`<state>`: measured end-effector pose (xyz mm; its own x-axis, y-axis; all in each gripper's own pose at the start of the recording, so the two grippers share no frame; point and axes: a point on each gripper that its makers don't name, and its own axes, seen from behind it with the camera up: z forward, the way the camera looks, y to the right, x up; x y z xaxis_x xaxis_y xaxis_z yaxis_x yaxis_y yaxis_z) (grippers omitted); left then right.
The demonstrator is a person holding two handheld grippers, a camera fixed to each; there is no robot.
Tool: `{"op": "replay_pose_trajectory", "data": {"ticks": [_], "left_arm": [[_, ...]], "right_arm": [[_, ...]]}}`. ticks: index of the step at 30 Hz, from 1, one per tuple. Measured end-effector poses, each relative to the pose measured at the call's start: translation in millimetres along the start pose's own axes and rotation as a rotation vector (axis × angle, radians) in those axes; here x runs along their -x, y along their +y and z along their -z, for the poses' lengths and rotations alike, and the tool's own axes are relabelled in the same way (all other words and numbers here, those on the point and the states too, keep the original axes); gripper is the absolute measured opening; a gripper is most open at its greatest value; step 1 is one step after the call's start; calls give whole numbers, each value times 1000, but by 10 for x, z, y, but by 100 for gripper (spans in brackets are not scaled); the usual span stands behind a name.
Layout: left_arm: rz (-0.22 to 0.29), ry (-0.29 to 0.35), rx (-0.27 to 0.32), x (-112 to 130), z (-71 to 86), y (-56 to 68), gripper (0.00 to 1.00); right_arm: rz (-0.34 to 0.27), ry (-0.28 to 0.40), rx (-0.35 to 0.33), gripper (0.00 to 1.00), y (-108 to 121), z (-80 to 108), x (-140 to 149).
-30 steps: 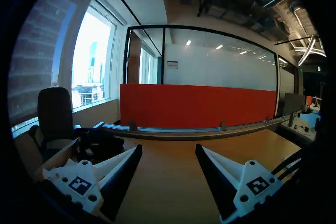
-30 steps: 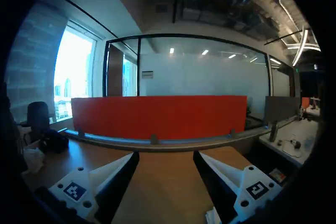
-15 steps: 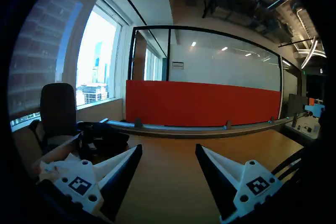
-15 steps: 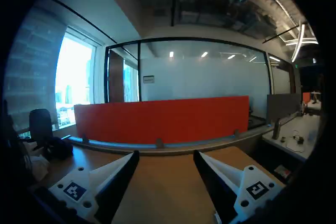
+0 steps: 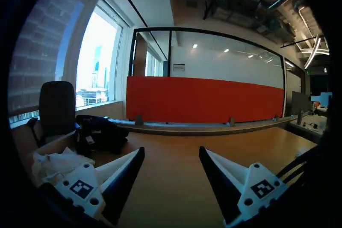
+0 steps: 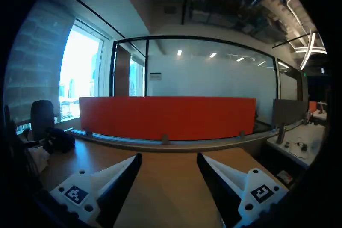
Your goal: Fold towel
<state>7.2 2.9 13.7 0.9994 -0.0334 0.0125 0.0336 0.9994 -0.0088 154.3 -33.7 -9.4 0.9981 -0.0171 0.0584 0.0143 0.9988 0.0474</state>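
Note:
A crumpled white cloth, maybe the towel, lies in a brown box at the table's left end in the left gripper view. In the right gripper view the white cloth is a small pale patch at the far left. My left gripper is open above the bare wooden table, with nothing between its white fingers. The cloth lies to the left of its left finger. My right gripper is also open over the table and holds nothing.
A black bag sits on the table beside the box, with a black office chair behind it. A red partition runs along the table's far edge. Another desk with small items stands at the right.
Both views have shifted a little. In the left gripper view the white cloth and black bag have come further into sight. A white scrap at the right gripper view's bottom edge has gone.

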Motion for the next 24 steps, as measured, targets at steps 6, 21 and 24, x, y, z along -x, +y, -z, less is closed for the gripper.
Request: {"op": "replay_pose_trajectory", "data": {"ticks": [6, 21, 24], "left_arm": [[-9, 15, 2, 198, -20, 17, 94], [-29, 43, 1, 551, -66, -46, 94], [-26, 51, 1, 587, -72, -59, 94]], "right_arm": [[16, -5, 2, 99, -31, 44, 65], [11, -19, 12, 99, -119, -40, 348], [3, -12, 15, 99, -108, -47, 373]]}}
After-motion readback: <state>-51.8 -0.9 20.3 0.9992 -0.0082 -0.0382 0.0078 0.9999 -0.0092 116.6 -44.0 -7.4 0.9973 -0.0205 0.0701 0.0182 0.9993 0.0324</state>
